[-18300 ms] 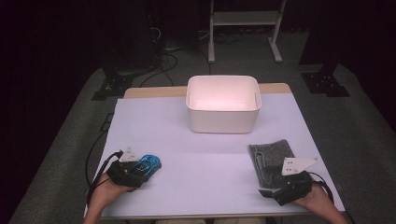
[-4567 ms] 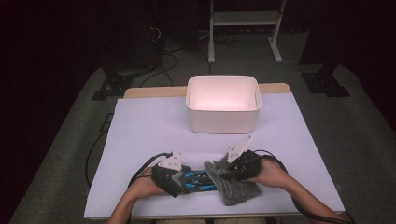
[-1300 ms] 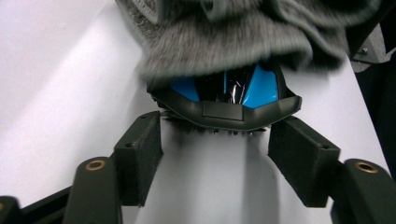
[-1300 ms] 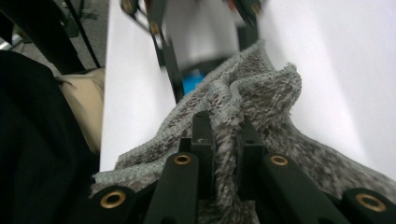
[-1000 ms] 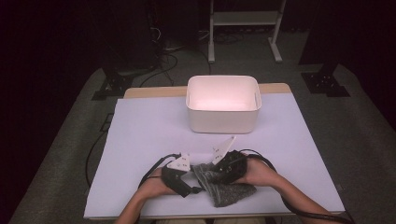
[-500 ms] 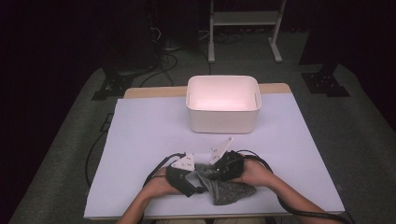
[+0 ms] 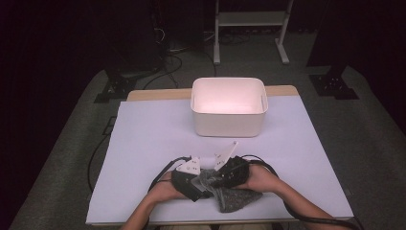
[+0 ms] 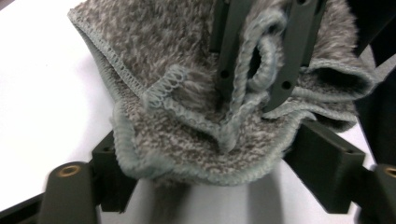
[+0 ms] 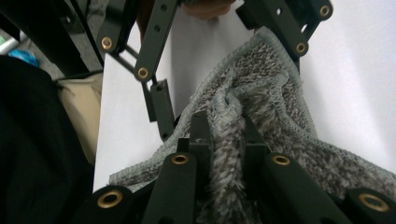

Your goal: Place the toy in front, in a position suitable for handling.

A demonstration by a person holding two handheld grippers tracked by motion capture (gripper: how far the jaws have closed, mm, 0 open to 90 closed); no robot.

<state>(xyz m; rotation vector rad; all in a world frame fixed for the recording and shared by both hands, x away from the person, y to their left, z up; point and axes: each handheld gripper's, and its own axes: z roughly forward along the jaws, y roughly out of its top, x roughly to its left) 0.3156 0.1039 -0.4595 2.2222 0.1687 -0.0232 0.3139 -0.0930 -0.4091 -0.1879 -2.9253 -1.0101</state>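
Jaws of your right gripper [image 9: 219,140] have just been closing and now pinch a fold of the grey towel [image 7: 232,194].
Your left gripper [image 8: 224,186] keeps its jaws spread, the towel bunched across them. Since a second ago your hands have barely shifted; the towel stays at the table's [image 7: 143,143] near edge, well short of the white bin [image 7: 229,112]. Earlier, the blue object lay uncovered near the left gripper; now towel and grippers cover that spot.
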